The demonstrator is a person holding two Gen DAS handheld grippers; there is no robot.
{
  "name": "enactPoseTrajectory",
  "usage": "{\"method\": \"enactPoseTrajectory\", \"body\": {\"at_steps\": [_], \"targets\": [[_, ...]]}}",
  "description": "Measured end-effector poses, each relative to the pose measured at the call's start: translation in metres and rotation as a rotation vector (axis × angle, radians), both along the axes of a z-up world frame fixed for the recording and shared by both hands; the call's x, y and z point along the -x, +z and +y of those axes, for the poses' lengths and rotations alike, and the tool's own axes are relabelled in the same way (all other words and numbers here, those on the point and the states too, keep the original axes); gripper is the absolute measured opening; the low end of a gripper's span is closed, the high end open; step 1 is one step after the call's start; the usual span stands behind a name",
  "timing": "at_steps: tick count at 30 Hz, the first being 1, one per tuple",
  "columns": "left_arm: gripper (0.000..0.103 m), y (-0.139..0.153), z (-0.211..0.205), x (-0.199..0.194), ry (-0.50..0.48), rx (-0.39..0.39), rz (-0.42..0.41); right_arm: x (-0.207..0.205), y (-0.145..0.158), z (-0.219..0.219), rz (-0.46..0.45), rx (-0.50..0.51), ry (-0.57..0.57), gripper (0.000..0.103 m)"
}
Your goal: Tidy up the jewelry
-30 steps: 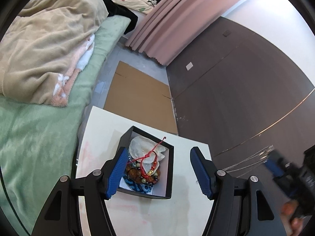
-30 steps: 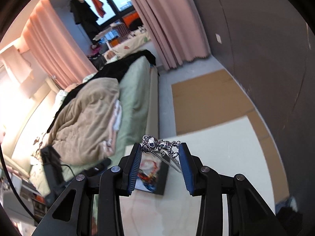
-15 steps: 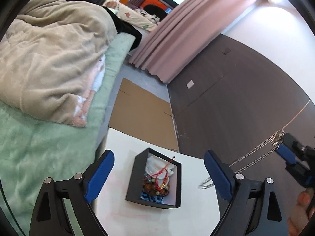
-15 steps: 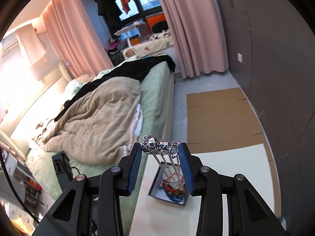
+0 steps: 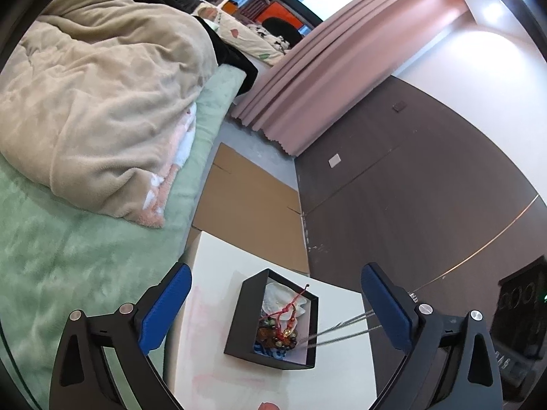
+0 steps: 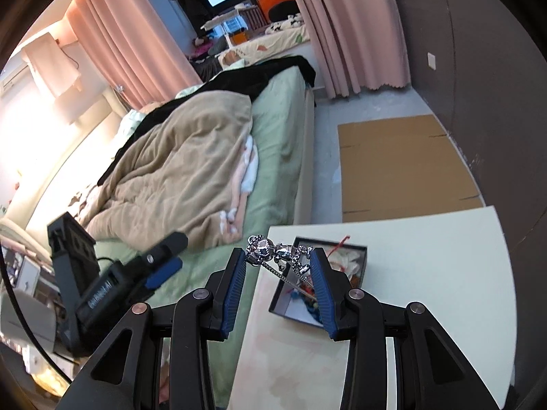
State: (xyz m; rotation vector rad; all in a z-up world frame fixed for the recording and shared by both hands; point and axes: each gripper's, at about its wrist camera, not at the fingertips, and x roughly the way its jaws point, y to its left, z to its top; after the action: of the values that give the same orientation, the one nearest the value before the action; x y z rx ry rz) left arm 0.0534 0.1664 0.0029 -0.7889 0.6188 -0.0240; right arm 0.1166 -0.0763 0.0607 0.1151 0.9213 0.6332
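R gripper (image 6: 277, 262) fingers clamp silver beaded chain (image 6: 275, 253), dangling it over black square jewellery box (image 5: 239, 317) for drop-in; L gripper (image 5: 273, 307) just opened wide, empty

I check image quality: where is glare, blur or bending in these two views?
Left wrist view: lamp glare on the white wall, the wall trim bends, the box is sharp. Right wrist view: strong washout at the left wall, the left gripper is slightly blurred.
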Motion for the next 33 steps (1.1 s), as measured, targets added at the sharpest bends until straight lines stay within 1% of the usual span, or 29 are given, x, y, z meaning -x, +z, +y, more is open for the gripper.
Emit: {"method": "enactPoseTrajectory", "body": {"at_steps": [4,7,11,12,13,14,15,17,18,20,22,27,31,33], "targets": [[0.099,-0.003,-0.001,-0.002,-0.003,0.002,0.015,0.001,-0.018,0.002,0.027,-0.002,0.012,0.04],[0.099,-0.003,-0.003,-0.002,-0.002,-0.016,0.021,-0.001,-0.035,0.003,0.056,-0.005,0.023,0.04],[0.099,-0.003,-0.008,0.0,-0.008,-0.046,0.031,-0.011,-0.066,0.003,0.132,-0.013,0.026,0.041],[0.099,-0.004,-0.01,-0.001,-0.01,-0.053,0.034,-0.015,-0.076,0.001,0.167,-0.037,0.035,0.042],[0.099,-0.004,-0.013,-0.001,-0.013,-0.066,0.038,-0.016,-0.082,0.0,0.185,-0.056,0.04,0.045],[0.099,-0.005,-0.015,-0.001,-0.014,-0.078,0.042,-0.019,-0.089,-0.003,0.203,-0.075,0.042,0.052],[0.099,-0.006,-0.018,-0.001,-0.016,-0.093,0.046,-0.02,-0.092,-0.006,0.214,-0.077,0.036,0.054],[0.099,-0.007,-0.025,-0.002,-0.021,-0.128,0.054,-0.022,-0.094,-0.013,0.227,-0.074,0.02,0.054],[0.099,-0.008,-0.028,-0.003,-0.025,-0.141,0.058,-0.021,-0.092,-0.019,0.218,-0.088,0.016,0.055],[0.099,-0.008,-0.036,-0.004,-0.034,-0.167,0.064,-0.019,-0.089,-0.031,0.2,-0.093,-0.005,0.066],[0.099,-0.007,-0.045,-0.005,-0.049,-0.195,0.063,-0.018,-0.09,-0.043,0.196,-0.095,-0.027,0.069],[0.099,-0.008,-0.071,-0.005,-0.115,-0.27,0.08,-0.02,-0.091,-0.072,0.213,-0.07,-0.071,0.069],[0.099,-0.006,-0.09,0.0,-0.14,-0.33,0.098,-0.017,-0.083,-0.089,0.174,-0.029,-0.089,0.069],[0.099,-0.005,-0.097,0.003,-0.153,-0.336,0.09,-0.014,-0.079,-0.099,0.155,-0.013,-0.098,0.069]]}}
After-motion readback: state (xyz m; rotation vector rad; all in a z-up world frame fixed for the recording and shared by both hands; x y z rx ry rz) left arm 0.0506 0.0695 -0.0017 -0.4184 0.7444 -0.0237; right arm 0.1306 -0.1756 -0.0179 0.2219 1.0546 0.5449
